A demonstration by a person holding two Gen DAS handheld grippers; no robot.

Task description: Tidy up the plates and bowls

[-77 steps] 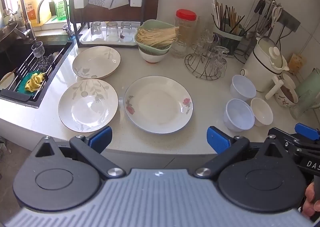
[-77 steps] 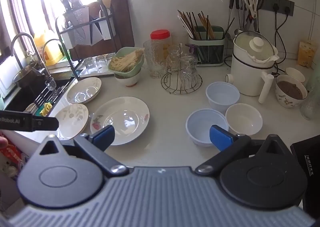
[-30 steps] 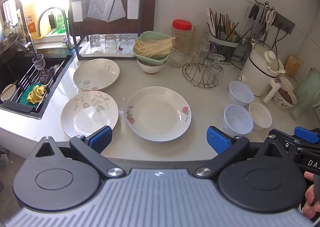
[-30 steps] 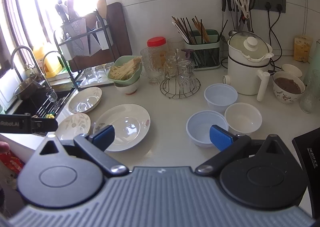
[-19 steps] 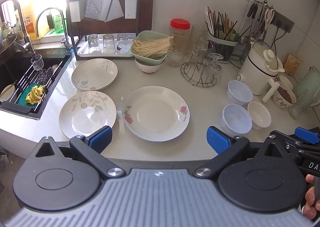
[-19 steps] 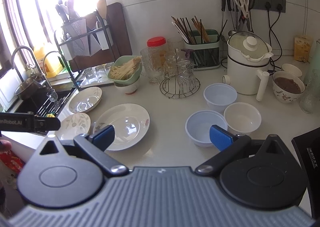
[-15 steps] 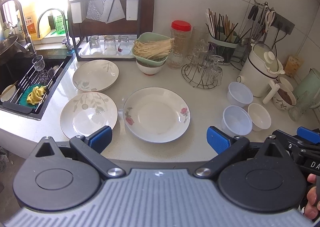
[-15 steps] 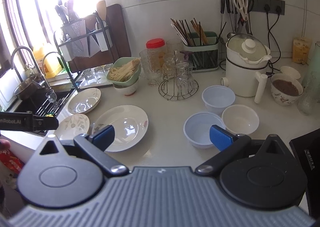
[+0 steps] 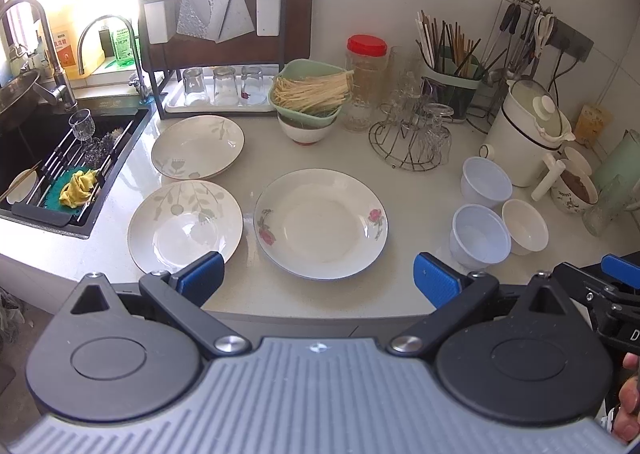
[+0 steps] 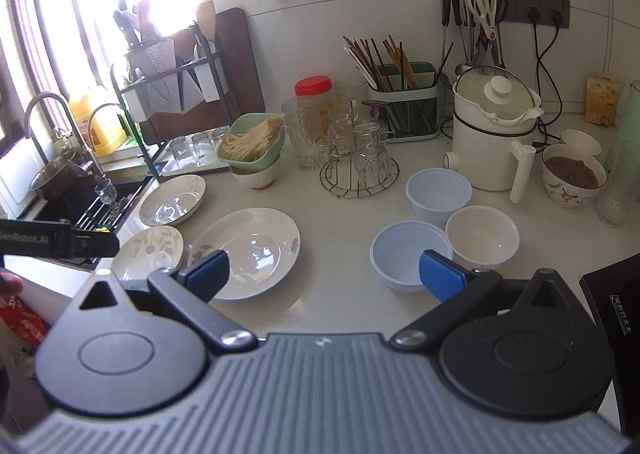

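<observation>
We held both grippers back from the near edge of the counter (image 9: 420, 190), above it and touching nothing. The left gripper (image 9: 318, 274) had its blue pads (image 9: 200, 276) spread wide and empty, as did the right gripper (image 10: 324, 274), whose pads (image 10: 442, 274) framed the gap between plates and bowls. Three plates lay flat and separate on the left half of the counter: the rose plate (image 9: 320, 222) nearest the middle, a leaf plate (image 9: 186, 224) just to its left at the near edge, and a second leaf plate (image 9: 198, 146) farther back, beside the sink (image 9: 48, 158). Three bowls stood upright in a tight cluster on the right: a translucent bowl (image 9: 480, 236) nearest us, a second translucent bowl (image 9: 486, 182) behind it, and a white bowl (image 9: 525, 226) just right of the first. The right view showed the same cluster, with the near translucent bowl (image 10: 408, 254) partly behind the right pad. Behind the plates, a green basket (image 9: 310, 98) of noodles sat on a small bowl (image 9: 306, 130), with a red-lidded jar (image 9: 366, 82) to its right, then a wire glass rack (image 9: 412, 142). A white kettle (image 9: 528, 134) stood behind the bowls.
</observation>
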